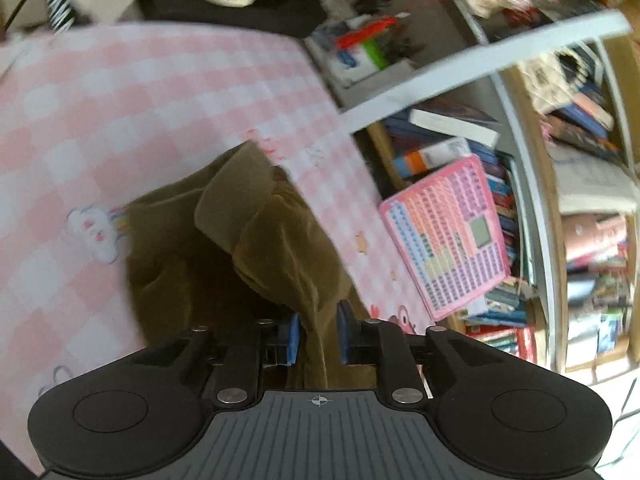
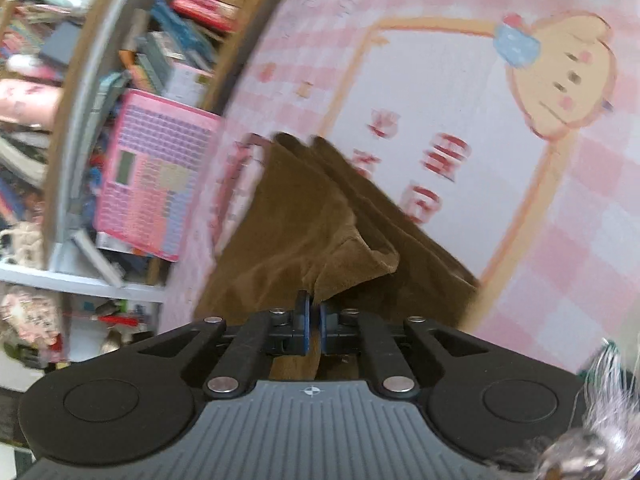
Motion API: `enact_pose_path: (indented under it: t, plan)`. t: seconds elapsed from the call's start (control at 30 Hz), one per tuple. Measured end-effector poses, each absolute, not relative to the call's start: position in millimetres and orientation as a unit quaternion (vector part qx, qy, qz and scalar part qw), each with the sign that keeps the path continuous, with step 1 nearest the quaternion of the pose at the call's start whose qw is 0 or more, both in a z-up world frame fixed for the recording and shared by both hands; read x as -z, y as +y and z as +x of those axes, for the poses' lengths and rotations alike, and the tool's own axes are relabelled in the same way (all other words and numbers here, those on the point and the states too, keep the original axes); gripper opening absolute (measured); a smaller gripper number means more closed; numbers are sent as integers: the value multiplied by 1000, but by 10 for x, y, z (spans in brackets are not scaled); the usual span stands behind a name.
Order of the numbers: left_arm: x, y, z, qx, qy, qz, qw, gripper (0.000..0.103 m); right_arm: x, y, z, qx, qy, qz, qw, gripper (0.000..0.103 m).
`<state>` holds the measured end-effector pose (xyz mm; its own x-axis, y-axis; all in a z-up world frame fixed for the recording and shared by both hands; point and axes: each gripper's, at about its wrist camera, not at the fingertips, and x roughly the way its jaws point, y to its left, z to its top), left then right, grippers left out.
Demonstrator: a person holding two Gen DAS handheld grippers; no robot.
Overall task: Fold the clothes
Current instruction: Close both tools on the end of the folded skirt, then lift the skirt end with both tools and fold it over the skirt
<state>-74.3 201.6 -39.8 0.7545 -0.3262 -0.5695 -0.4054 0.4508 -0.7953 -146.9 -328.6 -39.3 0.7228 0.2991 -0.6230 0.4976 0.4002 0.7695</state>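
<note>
An olive-brown garment [image 1: 240, 240] lies bunched on a pink checked mat [image 1: 120, 100]. My left gripper [image 1: 319, 336] sits at the garment's near edge. A thick fold of the cloth fills the gap between its blue pads [image 1: 294, 338], and both pads touch it. In the right wrist view the same brown garment [image 2: 304, 216] stretches away in long folds over the mat [image 2: 560, 240], which carries a bear drawing. My right gripper [image 2: 314, 320] is shut on a corner of the cloth, its pads almost together with a thin layer pinched between them.
A white-framed bookshelf [image 1: 520, 60] crammed with books stands along the mat's edge. A pink chart board [image 1: 444, 232] leans against it and also shows in the right wrist view as the pink board [image 2: 152, 176]. Clutter and toys [image 1: 360, 40] lie beyond the mat's far corner.
</note>
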Motion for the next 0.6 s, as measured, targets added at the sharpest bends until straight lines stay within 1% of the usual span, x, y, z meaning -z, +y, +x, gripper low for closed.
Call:
enact_pose_path:
  t: [0.03,0.1,0.17,0.23,0.37,0.43,0.47,0.5,0.53,0.6]
  plan:
    - [441,2040,-778,-31,351,-532,770,33,423,-3283,-1489,69,371,544,750,9]
    - [521,2085,-844,-41,350,-548,759,48,464,-3280,-1520,74,375,546,746,11]
    - [593,2130,-893,-49,344,-565,748,54,504,-3285,-1539,79,378,549,741,13]
    - [660,2172,-900,-56,338,-590,731,56,513,-3277,-1527,80,381,550,739,16]
    - [703,2195,-780,-69,335,-595,728,56,526,-3248,-1454,81,387,543,740,28]
    - [724,2206,-719,-76,333,-596,727,51,561,-3258,-1405,94,394,546,733,28]
    - [747,2227,-683,-81,322,-597,730,18,569,-3270,-1366,99,396,547,730,25]
    - [769,2253,-623,-78,315,-596,735,5,552,-3284,-1308,98,396,546,731,18]
    - [751,2266,-556,-73,312,-592,740,5,534,-3298,-1251,97,396,545,733,3]
    - [528,2229,-443,-26,292,-563,773,4,316,-3303,-1139,80,371,526,761,3]
